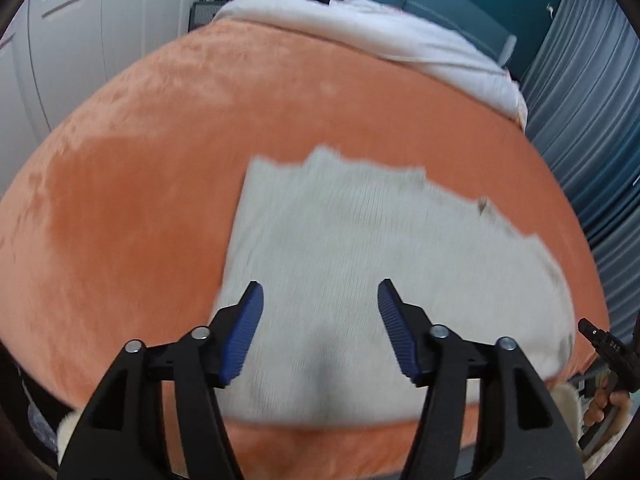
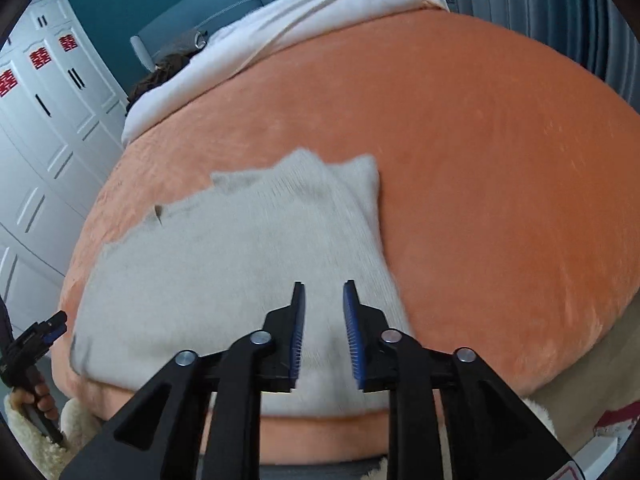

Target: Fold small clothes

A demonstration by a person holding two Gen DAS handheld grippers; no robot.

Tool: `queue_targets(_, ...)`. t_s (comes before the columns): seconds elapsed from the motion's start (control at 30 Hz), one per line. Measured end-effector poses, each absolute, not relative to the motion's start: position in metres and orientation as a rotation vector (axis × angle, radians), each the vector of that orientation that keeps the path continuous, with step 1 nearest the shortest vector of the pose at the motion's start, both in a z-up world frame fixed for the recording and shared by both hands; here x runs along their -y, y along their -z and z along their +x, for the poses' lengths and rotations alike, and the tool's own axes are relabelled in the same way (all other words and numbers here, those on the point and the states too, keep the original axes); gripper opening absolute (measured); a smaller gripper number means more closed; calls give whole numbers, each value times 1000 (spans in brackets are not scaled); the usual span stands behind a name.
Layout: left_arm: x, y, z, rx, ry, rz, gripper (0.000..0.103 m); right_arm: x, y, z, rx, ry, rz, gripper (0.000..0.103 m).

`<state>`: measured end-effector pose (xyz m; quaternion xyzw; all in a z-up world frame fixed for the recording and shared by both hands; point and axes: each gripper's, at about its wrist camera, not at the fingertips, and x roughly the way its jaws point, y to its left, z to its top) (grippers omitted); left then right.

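The folded garment (image 1: 360, 264) lies on the bedspread (image 1: 160, 160), with the duvet (image 1: 360, 24) behind it.

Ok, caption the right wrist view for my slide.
Right gripper, jaws open and empty, above a folded cream garment on an orange blanket.

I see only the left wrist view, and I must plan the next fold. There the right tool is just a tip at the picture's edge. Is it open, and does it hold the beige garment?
Observer: The right tool is open with a narrow gap; nothing is pinched between its pads.
Operator: Where is it over the garment?
Observer: It is above the near right part of the beige garment, close to that side edge.
Operator: What lies beyond that edge?
Observer: The orange blanket spreads wide to the right; I see nothing lying on it there.
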<state>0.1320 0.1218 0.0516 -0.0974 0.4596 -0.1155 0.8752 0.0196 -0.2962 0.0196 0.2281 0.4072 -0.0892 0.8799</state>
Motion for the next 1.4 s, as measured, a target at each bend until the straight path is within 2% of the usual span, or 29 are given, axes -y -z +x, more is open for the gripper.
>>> queue_targets(0.03,-119,-56,146,-952,244,-207,72,297,-27,29,-833,181,466,42)
queue_targets(0.1,-108,-57,176,-961,254,-194,80,303,-34,60,-813,175,437,53)
queue_targets(0.13,-106,-53,190,-976,259,-193,81,303,-33,79,-819,180,422,57)
queue_targets(0.3,-99,-12,248,-1089,197,-230,81,299,3,149,-903,242,383,64)
queue_targets(0.33,-99,-4,254,-1108,202,-249,78,300,11,157,-920,263,375,65)
queue_targets(0.37,-99,2,257,-1114,217,-258,70,300,20,161,-936,267,377,65)
queue_targets(0.4,-96,7,260,-1125,243,-252,45,300,26,164,-955,264,389,60)
queue_targets(0.43,-94,10,262,-1139,267,-241,9,298,30,166,-972,247,405,25)
queue_targets(0.47,-93,7,262,-1130,278,-250,10,296,30,166,-976,217,422,8)
queue_targets(0.63,-105,-60,255,-946,303,-286,9,301,-42,136,-715,131,476,7)
queue_targets(0.7,-108,-68,260,-922,276,-248,9,315,-59,123,-625,161,493,7)
queue_targets(0.73,-108,-62,266,-936,261,-218,9,322,-52,124,-634,197,479,7)
queue_targets(0.83,-104,-7,286,-1076,196,-184,9,342,22,153,-886,265,516,7)
queue_targets(0.87,-102,5,285,-1097,178,-174,9,339,30,154,-909,274,500,7)
queue_targets(1.0,-97,6,279,-1063,163,-165,9,325,12,149,-821,251,442,7)
queue_targets(1.1,-90,10,279,-1086,164,-144,15,328,37,169,-984,259,422,9)
queue_targets(1.13,-88,3,274,-1076,156,-130,20,324,30,165,-960,259,420,13)
queue_targets(1.17,-88,-3,268,-1062,160,-122,32,319,18,158,-928,258,414,14)
queue_targets(1.23,-85,-24,247,-1015,158,-103,41,298,-11,137,-846,274,383,19)
queue_targets(1.33,-73,-49,202,-972,228,-141,42,245,-41,110,-787,138,357,19)
queue_targets(1.4,-53,-53,170,-982,320,-168,42,191,-40,94,-816,-32,376,18)
